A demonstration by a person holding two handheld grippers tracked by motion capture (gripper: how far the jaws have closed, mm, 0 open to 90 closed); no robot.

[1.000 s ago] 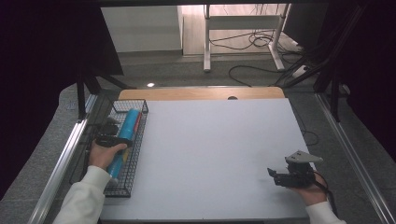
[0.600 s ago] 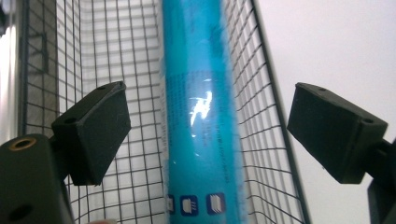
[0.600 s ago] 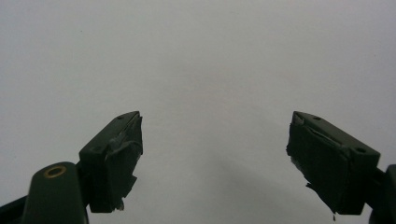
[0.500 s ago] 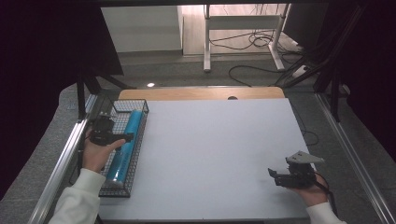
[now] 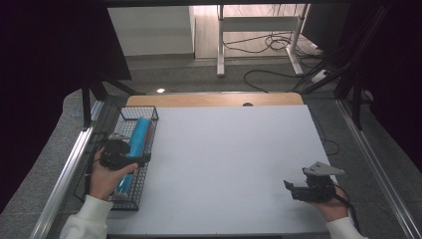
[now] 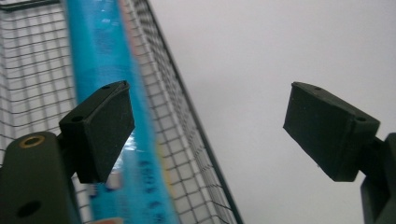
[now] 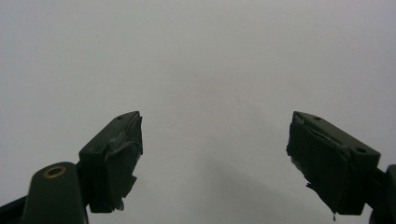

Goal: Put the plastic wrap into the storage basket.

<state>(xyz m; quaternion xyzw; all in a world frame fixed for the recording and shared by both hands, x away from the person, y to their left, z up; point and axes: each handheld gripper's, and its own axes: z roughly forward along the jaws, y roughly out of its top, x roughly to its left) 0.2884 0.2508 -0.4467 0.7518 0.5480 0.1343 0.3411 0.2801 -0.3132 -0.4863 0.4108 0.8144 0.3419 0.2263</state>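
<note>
White table (image 5: 229, 164) carries a wire basket (image 5: 149, 112) at its left edge, holding a blue tube (image 6: 100, 65). Left gripper (image 6: 208, 126) hovers above with jaws open; right gripper (image 7: 215, 158) rests open-jawed. The tube looks light, smooth, probably best gripped mid-length.

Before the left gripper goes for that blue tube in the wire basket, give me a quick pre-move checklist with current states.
1. Left gripper open: ok, jaws wide apart.
2. Left gripper empty: ok, nothing between the jaws.
3. Jaws straddle the blue tube: not ok, the tube lies in line with one jaw, and the other is over the white table.
4. Tube inside the wire basket: ok.
5. Right gripper out of the way: ok, open over bare table at the far side.
6. Other basket contents: cannot tell.
</note>
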